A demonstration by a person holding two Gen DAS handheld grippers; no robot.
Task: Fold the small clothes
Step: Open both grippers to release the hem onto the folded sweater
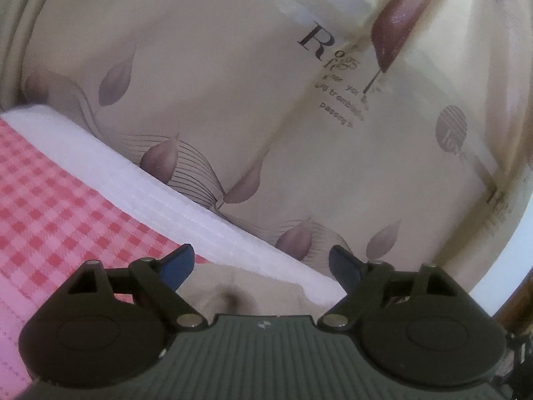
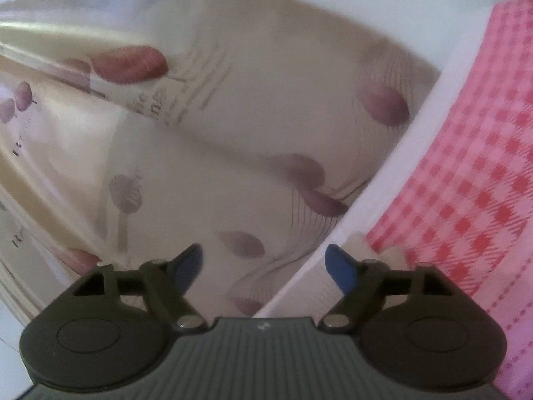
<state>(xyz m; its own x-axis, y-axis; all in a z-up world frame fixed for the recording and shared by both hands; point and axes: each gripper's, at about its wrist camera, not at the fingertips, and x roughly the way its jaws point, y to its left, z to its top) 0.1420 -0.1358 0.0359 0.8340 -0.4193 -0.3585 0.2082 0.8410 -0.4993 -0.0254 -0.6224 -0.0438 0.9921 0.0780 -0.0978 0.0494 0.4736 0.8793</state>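
Home: petal-print tablecloth (image 1: 233,66), gingham garment (image 1: 50,200)

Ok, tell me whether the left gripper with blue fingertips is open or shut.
Open: the left gripper shows blue fingertips wide apart, nothing clamped.

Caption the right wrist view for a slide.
Right gripper open, nothing between its blue fingertips, over the white waistband of a pink gingham garment on a petal-print tablecloth.

Ahead of the left gripper (image 1: 261,261) the printed cloth (image 1: 233,100) lies flat and bare, open room between its spread jaws. The checked garment (image 1: 50,200) with its white band (image 1: 166,200) fills the left side. For the right gripper (image 2: 265,263), the garment (image 2: 466,183) blocks the right; creased cloth (image 2: 233,133) lies free ahead.
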